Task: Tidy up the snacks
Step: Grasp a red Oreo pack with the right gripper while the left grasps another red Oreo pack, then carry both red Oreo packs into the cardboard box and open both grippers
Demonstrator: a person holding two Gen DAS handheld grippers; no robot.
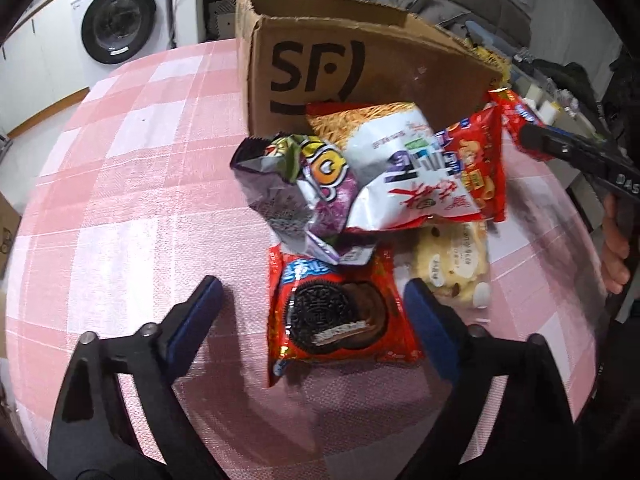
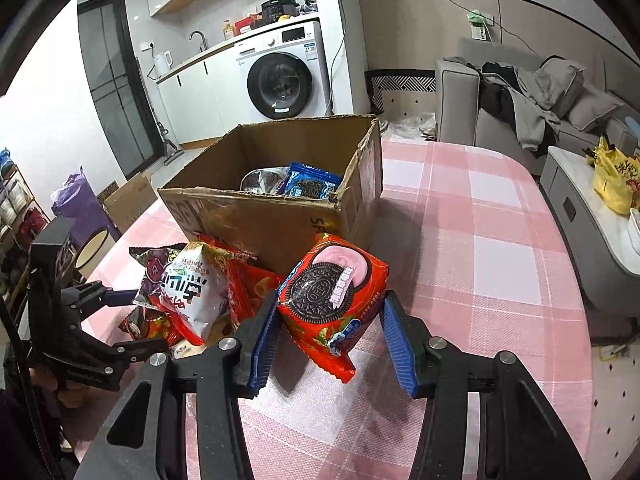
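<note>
Two red Oreo packets matter here, one for each tool. In the right wrist view the right gripper (image 2: pixel 330 334) has its blue pads closed on the sides of a red Oreo packet (image 2: pixel 334 300), lower centre of the frame, holding it clear of the pink checked tablecloth (image 2: pixel 480 240) — presumably so it can go over the wall of the cardboard box (image 2: pixel 276 216) just behind it at centre. That box stands open at the top and already holds a blue Oreo pack (image 2: pixel 312 184) and a silvery bag (image 2: pixel 264 180), which suggests it is the collecting place. In the left wrist view the left gripper (image 1: pixel 316 304) stands wide open, its jaws to either side of a second red Oreo packet (image 1: pixel 340 312) lying flat at lower centre; the right pad sits just beside the packet's edge, the left pad well clear, so nothing is gripped. Above it the remaining snacks lie heaped against the box front — a purple bag (image 1: pixel 304 192), a white noodle-snack bag (image 1: pixel 404 168), a red snack bag (image 1: pixel 480 168) and a pale yellow pack (image 1: pixel 452 264) — still waiting.
</note>
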